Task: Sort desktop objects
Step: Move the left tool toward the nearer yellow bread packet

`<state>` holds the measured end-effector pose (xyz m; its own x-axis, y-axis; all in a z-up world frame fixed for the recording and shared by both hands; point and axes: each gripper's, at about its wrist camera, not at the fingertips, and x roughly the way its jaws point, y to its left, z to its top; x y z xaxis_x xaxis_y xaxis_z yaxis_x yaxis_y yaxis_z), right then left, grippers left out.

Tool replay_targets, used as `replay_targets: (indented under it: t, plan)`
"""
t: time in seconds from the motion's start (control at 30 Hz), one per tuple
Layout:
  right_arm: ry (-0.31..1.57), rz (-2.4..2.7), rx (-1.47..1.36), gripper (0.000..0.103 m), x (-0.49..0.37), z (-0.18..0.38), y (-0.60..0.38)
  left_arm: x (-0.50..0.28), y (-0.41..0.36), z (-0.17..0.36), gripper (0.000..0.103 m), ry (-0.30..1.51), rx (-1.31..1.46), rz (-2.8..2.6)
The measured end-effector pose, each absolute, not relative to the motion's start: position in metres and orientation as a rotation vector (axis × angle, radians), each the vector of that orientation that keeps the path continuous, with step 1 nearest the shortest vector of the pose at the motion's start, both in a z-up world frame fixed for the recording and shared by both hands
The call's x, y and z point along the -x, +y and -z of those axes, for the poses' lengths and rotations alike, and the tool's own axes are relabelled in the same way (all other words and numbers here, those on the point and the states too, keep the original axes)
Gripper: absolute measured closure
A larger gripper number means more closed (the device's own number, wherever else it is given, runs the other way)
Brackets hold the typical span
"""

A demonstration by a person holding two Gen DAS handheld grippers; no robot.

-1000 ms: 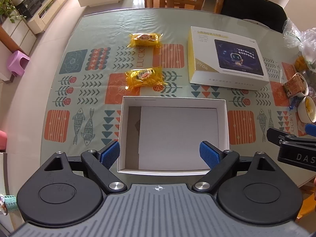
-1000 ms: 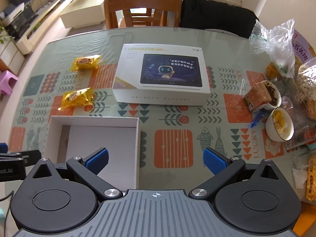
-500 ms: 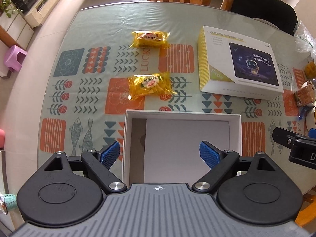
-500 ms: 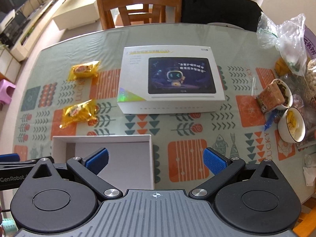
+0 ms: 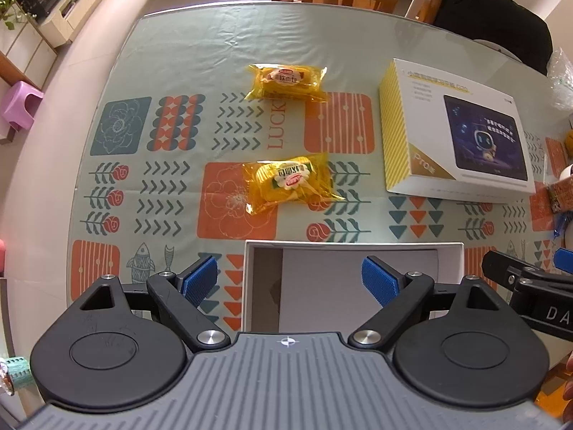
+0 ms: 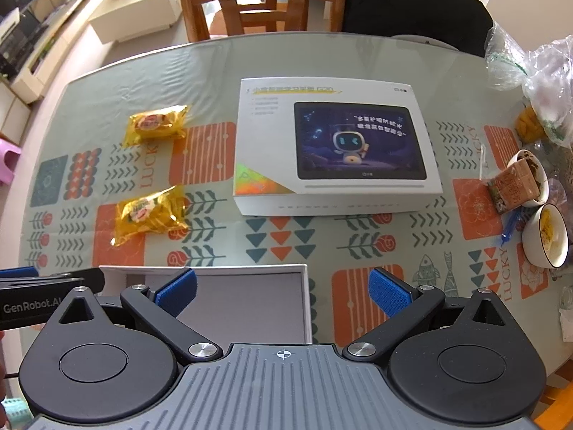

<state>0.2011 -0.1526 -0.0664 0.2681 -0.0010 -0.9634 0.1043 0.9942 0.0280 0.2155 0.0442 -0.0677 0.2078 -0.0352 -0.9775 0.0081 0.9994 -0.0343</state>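
Two yellow snack packets lie on the patterned tablecloth: a near one (image 5: pixel 292 181) (image 6: pixel 150 213) and a far one (image 5: pixel 286 82) (image 6: pixel 155 125). An open white box (image 5: pixel 352 247) (image 6: pixel 301 304) sits at the table's front edge. A white tablet box (image 5: pixel 454 132) (image 6: pixel 336 147) lies closed beyond it on the right. My left gripper (image 5: pixel 290 279) is open and empty above the white box's left part. My right gripper (image 6: pixel 283 292) is open and empty over that box's right edge. Each gripper shows at the other view's side.
Two bowls (image 6: pixel 544 236) with food, a wrapped snack (image 6: pixel 512 188) and plastic bags (image 6: pixel 530 68) crowd the table's right edge. Wooden chairs (image 6: pixel 258 3) stand behind the far edge, one with a black garment (image 6: pixel 415 10).
Both grippers have moved forward over the table, so the white box has slid toward the bottom of both views and the packets look closer. Both stay open.
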Motion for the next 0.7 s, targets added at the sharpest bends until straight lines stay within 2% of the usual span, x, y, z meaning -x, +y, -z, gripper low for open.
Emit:
replay_targets:
  t: [0.7]
  plan:
    - [1.313,0.052,-0.089,0.0,-0.243,0.088,-0.164,-0.254,0.032,0.091,0.0,1.381,0.01,-0.014]
